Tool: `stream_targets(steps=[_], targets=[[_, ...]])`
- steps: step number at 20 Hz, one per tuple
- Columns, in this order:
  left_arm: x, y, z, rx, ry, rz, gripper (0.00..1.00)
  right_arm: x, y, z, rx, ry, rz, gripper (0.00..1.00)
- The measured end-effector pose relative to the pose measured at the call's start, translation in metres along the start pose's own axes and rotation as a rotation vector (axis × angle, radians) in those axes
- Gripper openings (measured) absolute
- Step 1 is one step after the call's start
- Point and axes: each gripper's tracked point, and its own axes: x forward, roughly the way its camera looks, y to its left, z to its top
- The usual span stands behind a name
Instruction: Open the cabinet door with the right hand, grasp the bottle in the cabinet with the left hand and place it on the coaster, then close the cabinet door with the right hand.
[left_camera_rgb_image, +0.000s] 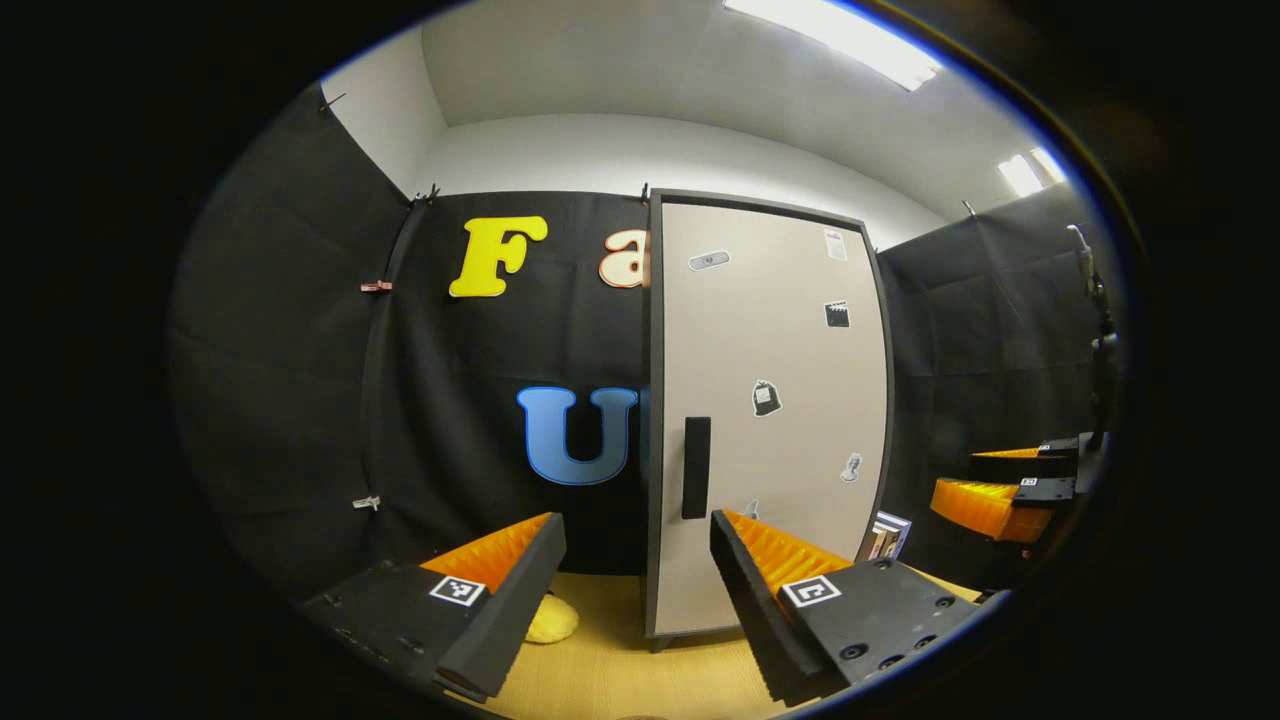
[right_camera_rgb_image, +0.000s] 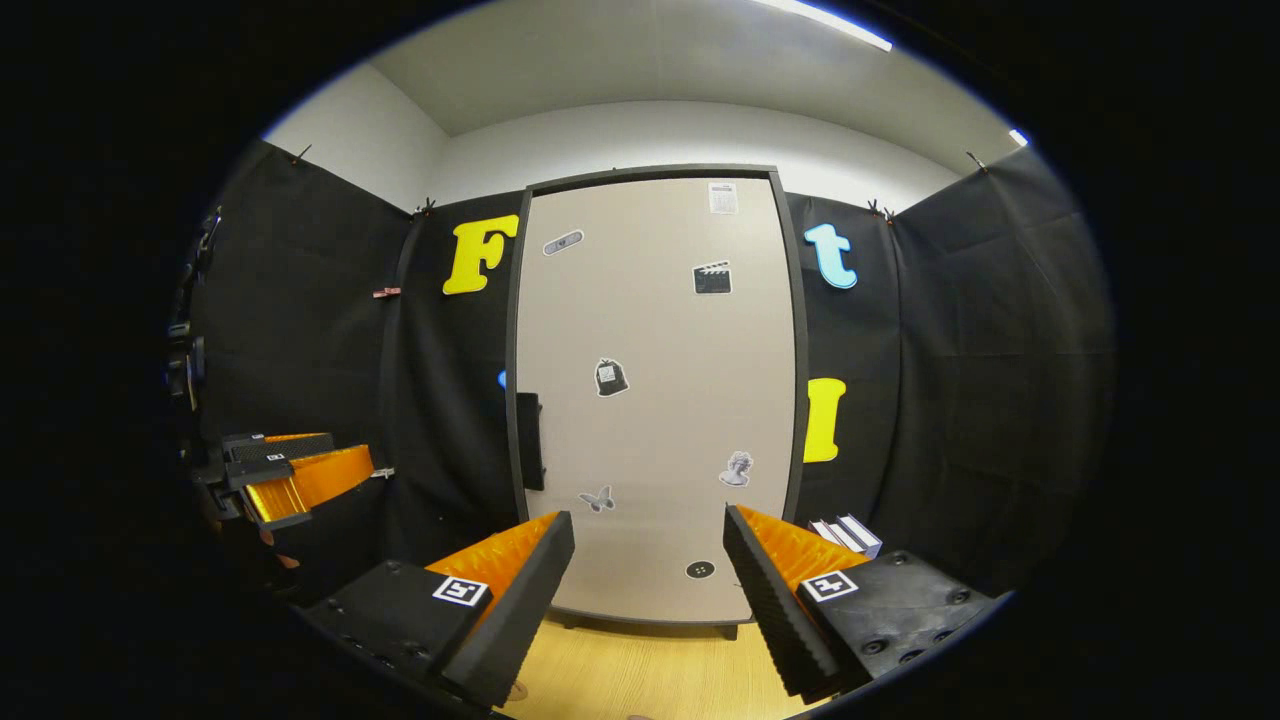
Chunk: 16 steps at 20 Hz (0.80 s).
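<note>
A tall cabinet (left_camera_rgb_image: 770, 420) (right_camera_rgb_image: 655, 400) stands on the wooden table with its beige door shut. Its black handle (left_camera_rgb_image: 696, 467) (right_camera_rgb_image: 528, 440) runs upright along the door's left edge. The bottle is hidden behind the door. My left gripper (left_camera_rgb_image: 635, 525) is open, short of the cabinet and level with the handle's lower end, with nothing between its fingers. My right gripper (right_camera_rgb_image: 645, 520) is open too, facing the lower middle of the door and apart from it. Each gripper also shows off to the side in the other's view: the right gripper (left_camera_rgb_image: 990, 480), the left gripper (right_camera_rgb_image: 300, 462).
A yellow rounded thing (left_camera_rgb_image: 550, 620) lies on the wooden table (left_camera_rgb_image: 620, 670) left of the cabinet's foot. A few books (left_camera_rgb_image: 885, 537) (right_camera_rgb_image: 845, 535) lean at the cabinet's right side. Black cloth walls close the booth behind and on both sides.
</note>
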Motion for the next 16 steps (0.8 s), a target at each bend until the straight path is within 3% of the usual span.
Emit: stream_targets(steps=[10,16], targets=[[-0.007,0.036,0.001,0.009,-0.011,0.016,0.93,0.024,0.048,-0.002,-0.003,-0.004,0.044,0.98],[-0.014,0.069,-0.002,0.017,0.001,0.047,0.92,0.073,0.100,-0.011,-0.042,-0.015,0.087,0.98]])
